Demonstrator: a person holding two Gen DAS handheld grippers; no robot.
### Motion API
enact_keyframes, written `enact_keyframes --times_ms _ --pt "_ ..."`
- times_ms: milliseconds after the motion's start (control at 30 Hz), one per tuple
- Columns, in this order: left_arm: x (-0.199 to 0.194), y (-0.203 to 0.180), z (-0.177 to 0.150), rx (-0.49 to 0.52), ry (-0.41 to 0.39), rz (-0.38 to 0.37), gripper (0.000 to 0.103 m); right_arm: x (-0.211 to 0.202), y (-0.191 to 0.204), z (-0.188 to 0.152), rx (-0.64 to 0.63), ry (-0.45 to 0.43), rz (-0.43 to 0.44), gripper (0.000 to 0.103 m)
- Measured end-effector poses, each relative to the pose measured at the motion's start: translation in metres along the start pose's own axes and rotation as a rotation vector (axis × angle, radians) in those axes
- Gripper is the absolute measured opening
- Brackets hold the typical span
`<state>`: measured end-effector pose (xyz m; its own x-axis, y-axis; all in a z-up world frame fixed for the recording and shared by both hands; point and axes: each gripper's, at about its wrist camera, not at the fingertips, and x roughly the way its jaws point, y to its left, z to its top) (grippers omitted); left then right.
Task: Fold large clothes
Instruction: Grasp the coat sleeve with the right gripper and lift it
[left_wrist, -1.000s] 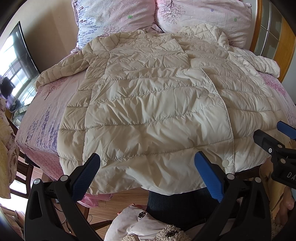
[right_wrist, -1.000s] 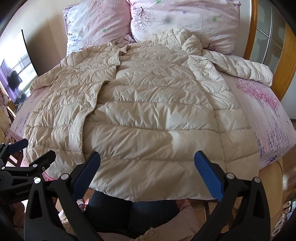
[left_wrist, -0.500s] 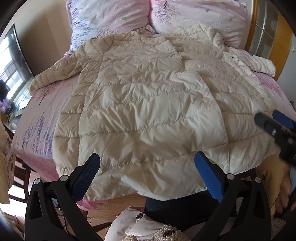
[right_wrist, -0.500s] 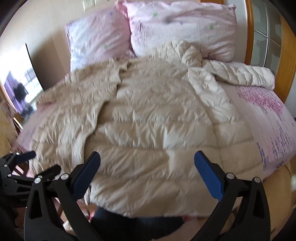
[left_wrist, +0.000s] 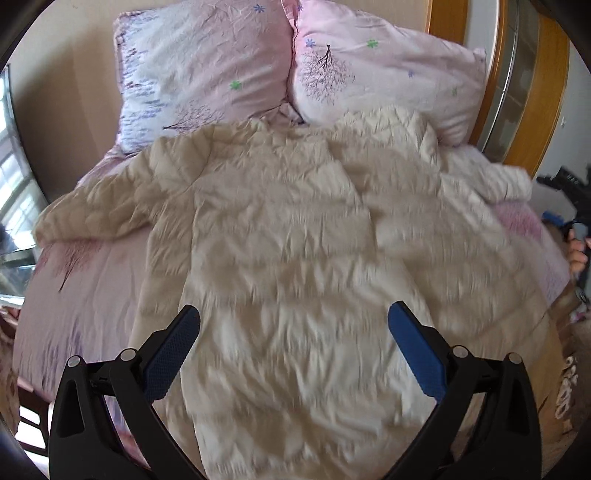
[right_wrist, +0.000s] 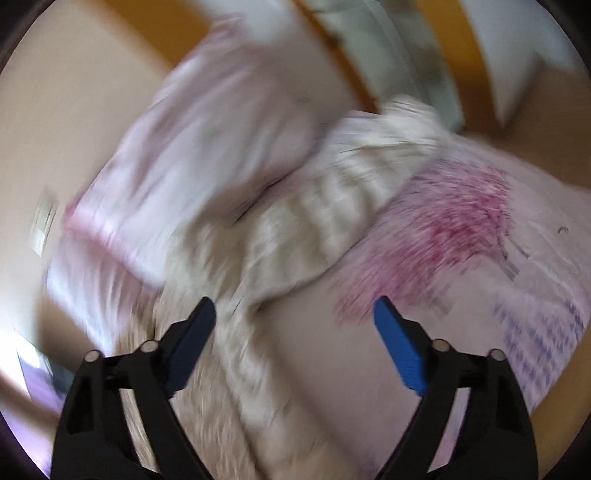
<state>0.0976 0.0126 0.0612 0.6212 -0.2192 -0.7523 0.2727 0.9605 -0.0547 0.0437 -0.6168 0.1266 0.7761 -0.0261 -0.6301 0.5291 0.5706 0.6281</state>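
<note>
A cream quilted coat (left_wrist: 295, 240) lies spread flat across a pink floral bed (left_wrist: 85, 280) — collar toward two pillows (left_wrist: 207, 70). The left hand-held gripper (left_wrist: 293, 325) hovers released above its hem; the right hand-held gripper (right_wrist: 293, 317) — also released, blurred — points at one sleeve (right_wrist: 332, 210).

Both wrist cams look along their fingers, over the bed.
Left: high, facing pillows (left_wrist: 288, 70). Right: low, tilted, blurred. Shared: jacket (left_wrist: 295, 258) sleeve.

You see a cream quilted puffer coat (left_wrist: 288, 258) spread flat and front-up across the pink floral bed sheet (left_wrist: 85, 280), its collar toward the two pillows (left_wrist: 207, 70). Its left sleeve (left_wrist: 92, 210) stretches outward; its right sleeve (right_wrist: 332, 206) lies along the pillow, blurred.
</note>
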Motion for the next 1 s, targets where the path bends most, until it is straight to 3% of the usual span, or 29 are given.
enact_keyframes --times_ms 67,200,467,567,633,667,700,900,1000 --pt "0.012 0.005 0.018 -0.024 0.02 -0.053 0.102 0.023 -0.024 0.029 0.12 0.016 -0.014 0.077" --pt "0.037 0.014 0.049 -0.102 0.04 -0.158 0.102 0.065 -0.051 0.067 0.237 0.035 -0.074 0.076" --pt "0.068 0.024 0.086 -0.167 -0.016 -0.159 0.102 0.112 -0.081 0.095 0.339 -0.007 -0.111 0.074" --pt "0.078 0.027 0.092 -0.178 -0.013 -0.154 0.102 0.117 -0.091 0.105 0.342 -0.023 -0.116 0.061" --pt "0.084 0.028 0.092 -0.188 -0.002 -0.159 0.102 0.127 -0.092 0.108 0.336 -0.022 -0.117 0.044" --pt "0.087 0.029 0.093 -0.192 0.005 -0.16 0.102 0.13 -0.094 0.11 0.33 -0.022 -0.124 0.022" --pt "0.089 0.029 0.093 -0.193 0.009 -0.159 0.102 0.131 -0.096 0.114 0.325 -0.028 -0.127 0.007" --pt "0.093 0.026 0.094 -0.166 -0.013 -0.135 0.102 0.084 -0.089 0.127 0.236 -0.227 -0.141 0.003" --pt "0.095 0.027 0.095 -0.155 -0.019 -0.135 0.102 0.058 -0.087 0.133 0.217 -0.306 -0.207 0.003"
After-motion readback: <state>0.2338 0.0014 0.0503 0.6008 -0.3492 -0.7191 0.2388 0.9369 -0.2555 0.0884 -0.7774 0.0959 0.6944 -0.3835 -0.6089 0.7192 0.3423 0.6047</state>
